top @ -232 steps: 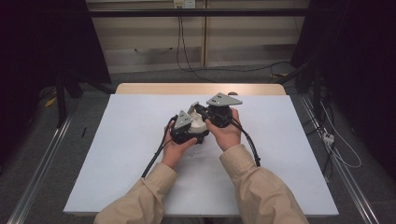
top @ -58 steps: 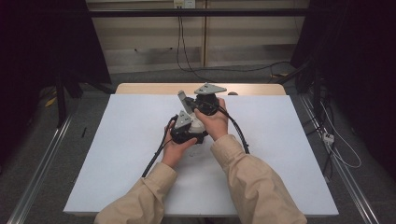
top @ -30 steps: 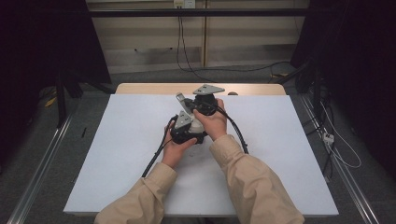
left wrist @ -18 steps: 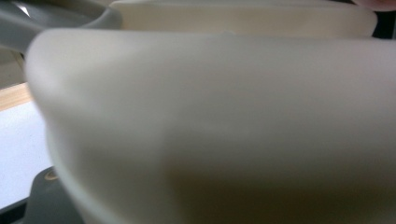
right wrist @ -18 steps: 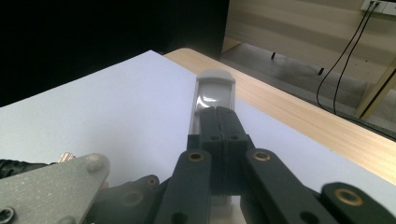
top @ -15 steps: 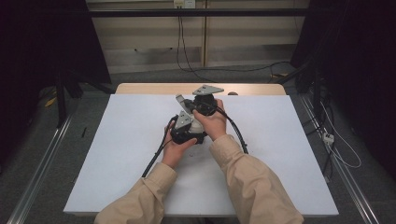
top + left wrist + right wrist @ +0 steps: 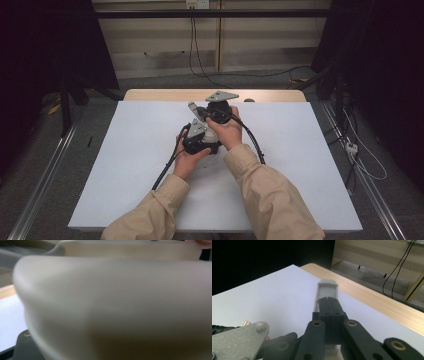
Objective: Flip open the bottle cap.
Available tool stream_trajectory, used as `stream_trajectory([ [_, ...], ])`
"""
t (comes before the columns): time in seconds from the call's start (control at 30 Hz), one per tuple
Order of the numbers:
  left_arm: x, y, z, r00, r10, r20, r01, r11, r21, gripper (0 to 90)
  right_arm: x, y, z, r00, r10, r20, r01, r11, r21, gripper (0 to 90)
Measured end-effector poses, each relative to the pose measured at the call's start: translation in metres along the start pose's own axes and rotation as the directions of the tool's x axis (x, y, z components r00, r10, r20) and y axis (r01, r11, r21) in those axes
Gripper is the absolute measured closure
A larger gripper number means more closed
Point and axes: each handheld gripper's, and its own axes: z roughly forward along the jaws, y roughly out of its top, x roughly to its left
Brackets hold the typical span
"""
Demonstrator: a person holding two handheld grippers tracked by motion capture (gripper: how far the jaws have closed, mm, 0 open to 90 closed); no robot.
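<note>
In the high view both hands hold their grippers close together over the middle of the white table top [image 7: 125, 165]. My right gripper [image 7: 197, 111] is the farther one, with its grey plate [image 7: 222, 95] on top. In the right gripper view its two black jaws meet with no gap, so the right gripper [image 7: 328, 303] is shut. A pale grey piece [image 7: 327, 288] shows just past the tips; I cannot tell whether it is gripped. My left gripper [image 7: 200, 137] sits below, its jaws hidden. A blurred pale surface [image 7: 120, 310] lies right against the left gripper view's lens.
A wooden strip [image 7: 165, 94] edges the far side of the table; it is also in the right gripper view [image 7: 372, 297]. Black cables [image 7: 252, 142] trail from the grippers toward the person. Metal rails [image 7: 42, 175] run along the floor on both sides.
Since the oldest frame the right hand has moved left, bringing its gripper close over the left one. Over the last second nothing has visibly moved.
</note>
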Motion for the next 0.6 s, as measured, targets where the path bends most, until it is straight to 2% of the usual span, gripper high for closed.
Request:
stream_trajectory([
  [0.2, 0.0006, 0.0, -0.0002, 1.0, 0.001, -0.001, -0.001, 1.0, 0.002, 18.5, 0.0006, 0.0006, 0.0016, 1.0, -0.009, 0.002, 0.009, 1.0, 0.007, 90.0],
  [0.6, 0.0003, 0.0001, -0.0001, 1.0, 0.0, 0.001, 0.0, 1.0, 0.0, 18.4, 0.0, 0.0002, 0.001, 1.0, 0.006, 0.0, -0.006, 1.0, 0.0, 90.0],
])
